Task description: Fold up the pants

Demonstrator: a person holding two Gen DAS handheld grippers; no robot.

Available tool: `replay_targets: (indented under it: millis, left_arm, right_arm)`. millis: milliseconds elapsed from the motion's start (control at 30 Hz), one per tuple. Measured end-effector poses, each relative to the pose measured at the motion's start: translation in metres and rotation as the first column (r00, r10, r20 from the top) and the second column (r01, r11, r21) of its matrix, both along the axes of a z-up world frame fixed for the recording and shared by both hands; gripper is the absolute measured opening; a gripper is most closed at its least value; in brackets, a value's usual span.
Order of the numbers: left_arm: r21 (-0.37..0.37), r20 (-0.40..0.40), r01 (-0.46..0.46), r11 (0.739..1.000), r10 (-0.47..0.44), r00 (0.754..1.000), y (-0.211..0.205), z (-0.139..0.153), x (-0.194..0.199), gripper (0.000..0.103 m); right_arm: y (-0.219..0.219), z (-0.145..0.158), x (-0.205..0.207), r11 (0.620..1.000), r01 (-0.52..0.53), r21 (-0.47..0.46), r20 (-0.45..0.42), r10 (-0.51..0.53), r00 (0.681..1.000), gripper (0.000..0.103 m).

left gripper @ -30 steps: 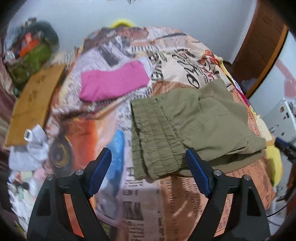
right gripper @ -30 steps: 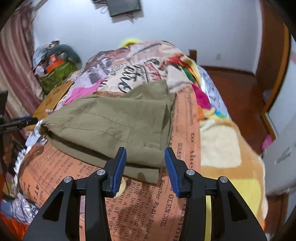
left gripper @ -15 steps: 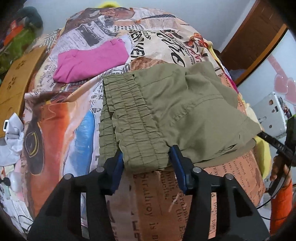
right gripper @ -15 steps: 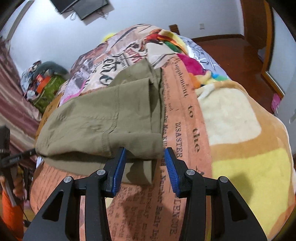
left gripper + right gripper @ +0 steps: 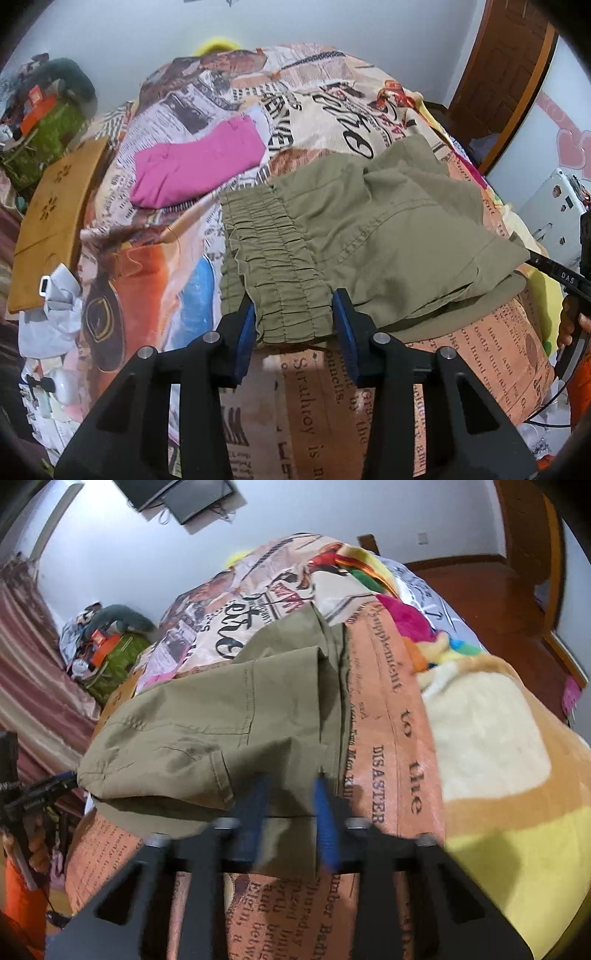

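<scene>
Both tongs had just closed in on the olive pants at frame centre on the bed: left tongs narrowing around the elastic waistband, right tongs pinching the hem, ready to lift.

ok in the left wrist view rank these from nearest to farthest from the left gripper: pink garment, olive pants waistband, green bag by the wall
1. olive pants waistband, between the left gripper fingers
2. pink garment, farther up the bed, left
3. green bag, far left by the wall
</scene>
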State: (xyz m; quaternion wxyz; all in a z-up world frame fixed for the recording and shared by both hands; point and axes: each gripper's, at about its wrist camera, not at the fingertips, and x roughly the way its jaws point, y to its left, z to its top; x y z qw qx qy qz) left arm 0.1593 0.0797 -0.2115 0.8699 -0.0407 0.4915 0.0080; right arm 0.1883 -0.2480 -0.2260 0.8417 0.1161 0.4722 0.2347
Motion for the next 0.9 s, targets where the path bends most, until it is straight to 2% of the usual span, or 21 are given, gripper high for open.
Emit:
replay_targets:
  millis: [200,300,467,600,767,900]
  left_arm:
    - [0.012,0.037,-0.024,1.000,0.024,0.999,0.009,0.015,0.001,0.040]
    - [0.002,0.026,-0.034,0.999,0.034,0.999,0.014,0.012,0.001,0.040]
    - [0.019,-0.038,-0.034,0.999,0.035,0.999,0.015,-0.015,-0.001,0.040]
    - [0.008,-0.062,-0.031,0.999,0.032,0.998,0.016,-0.034,-0.005,0.043]
    - [0.041,-0.050,-0.018,0.999,0.020,0.999,0.016,-0.028,-0.008,0.049]
    - [0.072,-0.026,-0.027,0.997,0.029,0.999,0.019,-0.015,-0.009,0.056]
  right_arm:
    - [0.003,0.017,-0.009,0.998,-0.010,-0.056,0.098,0.015,0.995,0.002]
    - [-0.001,0.025,-0.014,0.995,-0.001,-0.098,0.126,0.014,0.992,0.002]
    - [-0.004,0.021,-0.019,0.991,-0.007,-0.132,0.107,0.021,0.994,0.001]
    - [0.000,0.004,-0.022,0.986,-0.016,-0.167,0.062,0.027,0.998,0.001]
    - [-0.001,-0.012,-0.025,0.980,-0.028,-0.196,-0.016,0.025,1.000,0.002]
    - [-0.013,0.001,-0.023,0.977,0.006,-0.214,-0.027,-0.012,1.000,0.002]
